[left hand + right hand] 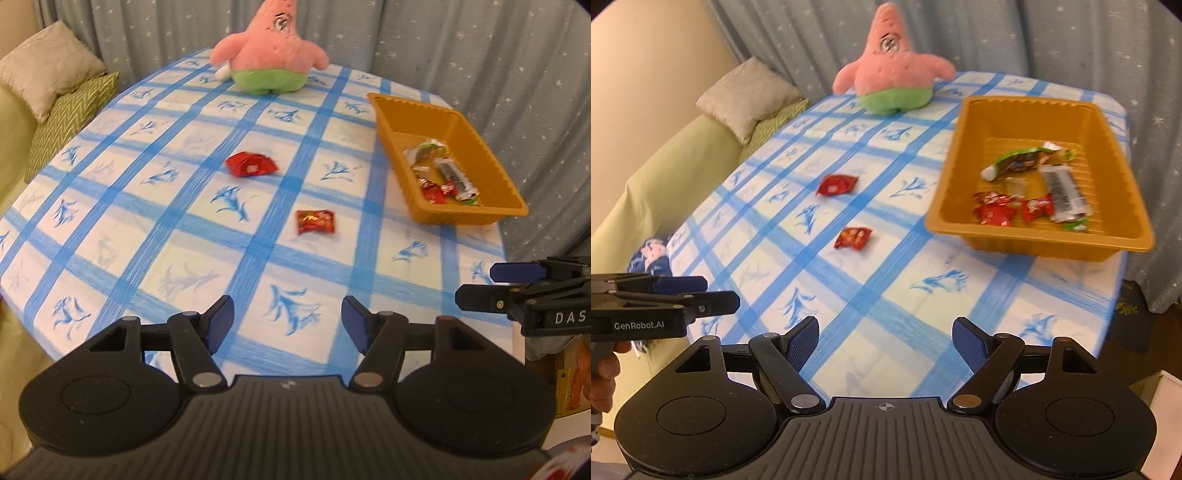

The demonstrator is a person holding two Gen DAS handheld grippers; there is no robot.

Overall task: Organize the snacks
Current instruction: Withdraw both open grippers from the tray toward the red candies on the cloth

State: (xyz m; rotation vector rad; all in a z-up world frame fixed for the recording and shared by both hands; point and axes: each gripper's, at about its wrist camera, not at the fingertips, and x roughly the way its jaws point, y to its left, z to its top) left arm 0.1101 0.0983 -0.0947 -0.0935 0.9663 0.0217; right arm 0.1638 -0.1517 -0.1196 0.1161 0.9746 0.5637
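Two red snack packets lie on the blue-checked tablecloth: a far one [252,164] [837,184] and a near one [316,221] [853,238]. An orange tray [386,122] [945,192] at the right holds several wrapped snacks [441,177] [1030,184]. My left gripper [288,325] is open and empty above the table's near edge. My right gripper [885,341] is open and empty, also at the near edge. Each gripper shows side-on in the other's view, the right one [495,282] and the left one [709,295].
A pink and green plush star toy [269,51] [892,74] stands at the table's far side. A green sofa with cushions [55,92] [746,96] is to the left. Starry curtains [480,55] hang behind. The table's right edge [1119,280] is close to the tray.
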